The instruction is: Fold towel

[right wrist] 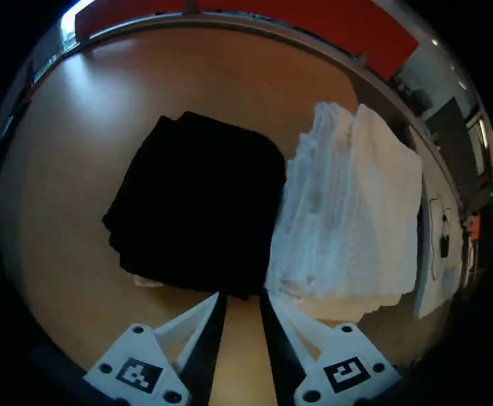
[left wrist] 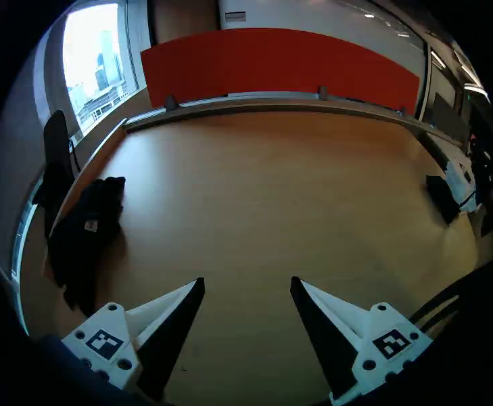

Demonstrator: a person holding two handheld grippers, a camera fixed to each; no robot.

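Observation:
A folded black towel (right wrist: 199, 203) lies flat on the wooden table (right wrist: 57, 203). Right beside it sits a stack of folded white towels (right wrist: 347, 216), touching its right edge. My right gripper (right wrist: 243, 298) hovers at the black towel's near edge. Its fingers stand only a narrow gap apart, with bare table showing between them. My left gripper (left wrist: 247, 287) is wide open over bare tabletop (left wrist: 266, 196), holding nothing. A crumpled black cloth (left wrist: 87, 233) lies at the table's left edge, well left of that gripper.
A red partition (left wrist: 280, 64) runs along the table's far edge. A dark chair (left wrist: 55, 162) stands by the window on the left. Dark devices and cables (left wrist: 452, 193) sit at the right edge. A white sheet with a cable (right wrist: 442, 250) lies right of the white towels.

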